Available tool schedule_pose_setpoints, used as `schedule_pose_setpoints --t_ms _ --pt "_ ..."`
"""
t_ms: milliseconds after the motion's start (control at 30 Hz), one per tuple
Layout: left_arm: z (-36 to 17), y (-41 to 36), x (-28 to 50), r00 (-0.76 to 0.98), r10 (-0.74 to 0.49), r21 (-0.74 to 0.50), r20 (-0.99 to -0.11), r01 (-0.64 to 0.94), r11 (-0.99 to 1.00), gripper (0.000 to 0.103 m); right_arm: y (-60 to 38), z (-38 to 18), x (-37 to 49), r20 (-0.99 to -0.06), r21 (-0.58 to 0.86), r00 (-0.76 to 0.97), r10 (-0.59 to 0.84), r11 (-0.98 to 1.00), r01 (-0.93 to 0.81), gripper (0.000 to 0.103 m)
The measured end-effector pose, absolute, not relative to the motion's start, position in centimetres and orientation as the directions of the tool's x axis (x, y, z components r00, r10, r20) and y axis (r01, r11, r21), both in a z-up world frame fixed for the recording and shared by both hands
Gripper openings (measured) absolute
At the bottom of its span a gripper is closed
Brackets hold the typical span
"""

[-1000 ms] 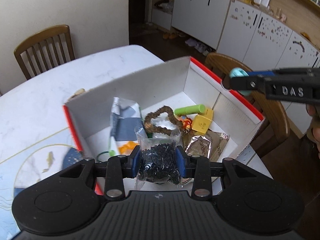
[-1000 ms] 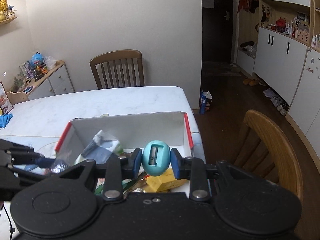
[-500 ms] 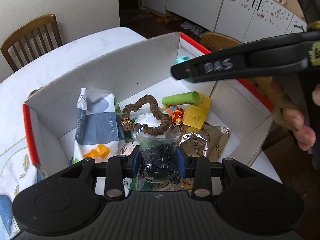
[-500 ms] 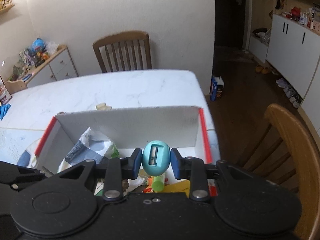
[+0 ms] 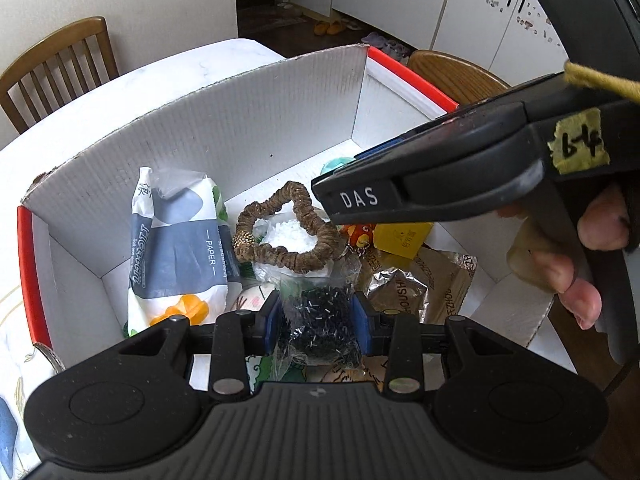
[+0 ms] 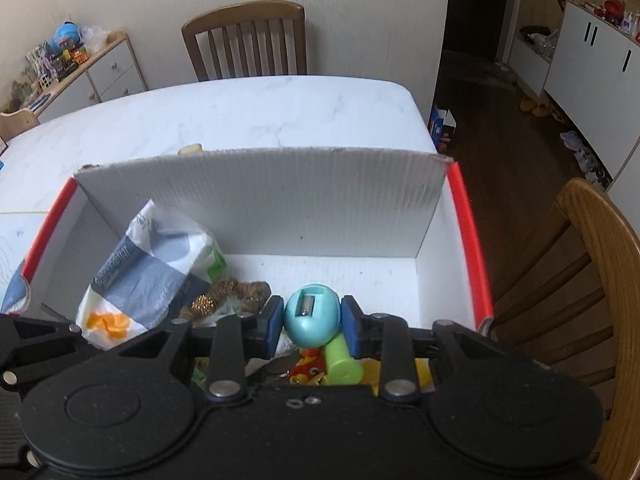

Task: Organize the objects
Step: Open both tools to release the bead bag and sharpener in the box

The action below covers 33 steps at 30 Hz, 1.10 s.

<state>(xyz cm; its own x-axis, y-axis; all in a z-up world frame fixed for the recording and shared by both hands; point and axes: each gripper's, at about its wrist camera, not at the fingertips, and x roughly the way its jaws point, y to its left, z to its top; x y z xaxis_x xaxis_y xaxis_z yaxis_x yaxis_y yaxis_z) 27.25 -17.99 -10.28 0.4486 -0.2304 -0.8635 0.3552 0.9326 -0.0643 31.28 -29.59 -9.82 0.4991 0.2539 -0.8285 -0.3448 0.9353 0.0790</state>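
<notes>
A white cardboard box [image 5: 240, 132] with red edges sits on the white table; it also shows in the right wrist view [image 6: 280, 200]. My left gripper [image 5: 318, 316] is shut on a clear bag of black beads [image 5: 320, 320], held low over the box's near side. My right gripper [image 6: 312, 320] is shut on a teal egg-shaped pencil sharpener [image 6: 311, 314], inside the box above its contents. In the left wrist view the right gripper's body [image 5: 440, 176] crosses over the box from the right.
The box holds a tissue pack [image 5: 176, 240], a brown scrunchie [image 5: 280, 228], a bag of white bits [image 5: 290, 236], a yellow block [image 5: 402, 236], foil packets [image 5: 416, 280] and a green tube [image 6: 340, 364]. Wooden chairs stand at the far side [image 6: 244, 40] and right [image 6: 592, 280].
Both grippers have moved forward and down over the box, each still holding its object. The right gripper has crossed farther left over the box in the left wrist view.
</notes>
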Motion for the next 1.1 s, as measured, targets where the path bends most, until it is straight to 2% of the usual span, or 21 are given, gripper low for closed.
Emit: schedule_pose_setpoints --t_ms 233,367,600,667,1100 --pt "-10.0 -17.8 27.1 0.46 -0.237 -0.076 -0.856 0.341 0.937 0.037 -29.8 -9.5 30.7 -0.823 0.087 0.501 0.269 0.931 -0.356 0.034" --pt "-9.7 -18.0 26.7 0.478 -0.232 -0.067 -0.847 0.337 0.939 0.052 -29.9 -9.0 30.5 -0.815 0.088 0.508 0.279 0.926 -0.368 0.04" --pt "-8.5 -17.6 25.5 0.52 -0.229 -0.058 -0.823 0.324 0.944 0.058 -30.9 -7.6 29.3 -0.788 0.119 0.529 0.314 0.921 -0.37 0.049" --pt "-7.9 -17.4 24.9 0.538 -0.231 -0.056 -0.811 0.321 0.945 0.063 -31.1 -7.0 28.8 -0.777 0.126 0.539 0.325 0.92 -0.372 0.051" --pt "-3.7 -15.7 21.5 0.628 -0.249 -0.065 -0.737 0.301 0.951 0.068 -32.4 -2.9 24.6 -0.691 0.163 0.608 0.391 0.904 -0.395 0.063"
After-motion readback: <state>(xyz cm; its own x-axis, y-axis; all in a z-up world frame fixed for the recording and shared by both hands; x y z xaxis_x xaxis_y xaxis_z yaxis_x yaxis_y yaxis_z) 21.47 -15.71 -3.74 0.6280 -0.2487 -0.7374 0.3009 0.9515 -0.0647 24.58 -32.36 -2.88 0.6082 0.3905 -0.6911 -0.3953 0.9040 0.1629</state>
